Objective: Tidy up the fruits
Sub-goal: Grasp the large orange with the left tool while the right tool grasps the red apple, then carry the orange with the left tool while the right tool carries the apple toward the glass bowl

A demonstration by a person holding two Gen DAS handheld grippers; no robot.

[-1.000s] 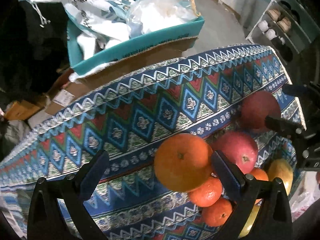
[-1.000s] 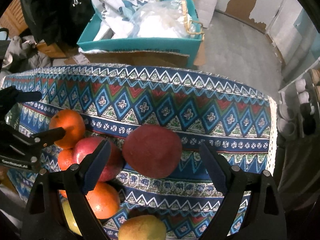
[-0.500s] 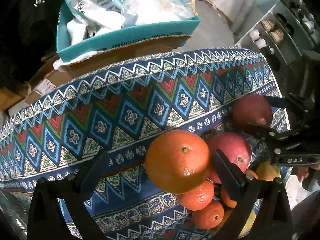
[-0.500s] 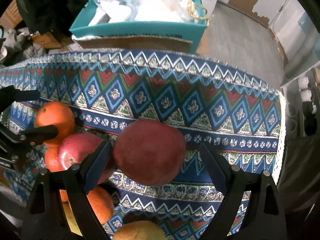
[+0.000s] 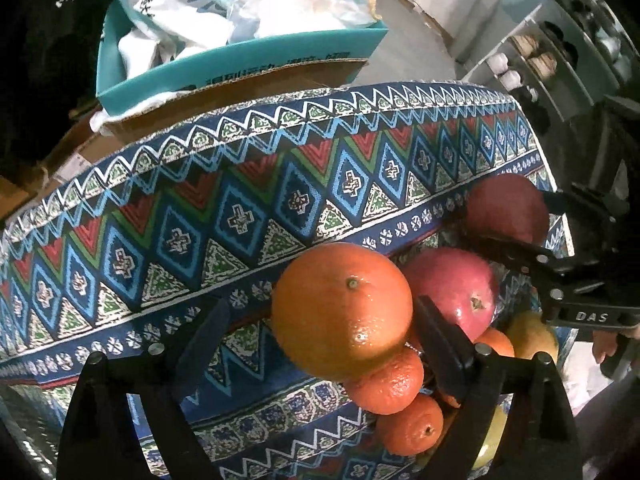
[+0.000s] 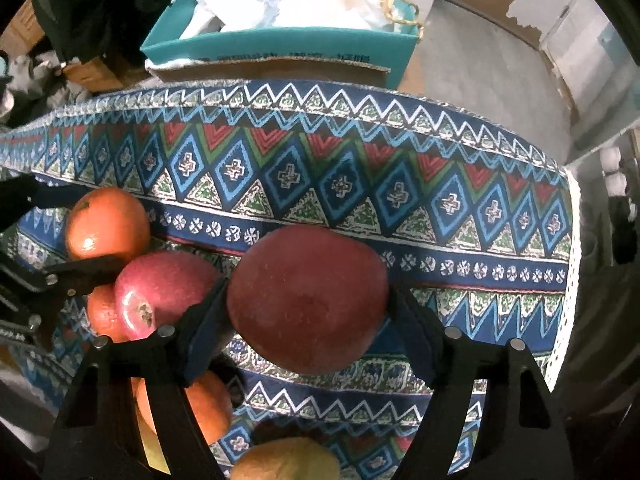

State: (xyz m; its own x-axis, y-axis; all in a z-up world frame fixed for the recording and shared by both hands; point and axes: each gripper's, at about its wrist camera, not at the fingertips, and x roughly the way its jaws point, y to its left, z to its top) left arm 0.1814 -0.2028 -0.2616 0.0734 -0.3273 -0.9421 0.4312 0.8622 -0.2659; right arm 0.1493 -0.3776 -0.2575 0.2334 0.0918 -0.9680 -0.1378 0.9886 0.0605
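Right gripper (image 6: 308, 312) jaws pinch the dark red round apple (image 6: 307, 299) over the patterned blue woven cloth (image 6: 360, 184) — I lift straight, no squeeze. Left gripper (image 5: 320, 328) jaws wide, straddling the big glossy orange (image 5: 342, 310) on the fruit pile; I centre, then close gently.

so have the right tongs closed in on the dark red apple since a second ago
Yes. The right tongs have shut: both pads now touch the dark red apple, where a gap showed on its right before.

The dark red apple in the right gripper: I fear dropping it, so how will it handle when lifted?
The dark red apple looks firm, so it likely won't deform. Its smooth, round skin touches the right gripper fingers only at its sides, so it may slip or rotate. Released on the patterned cloth, it would probably roll.
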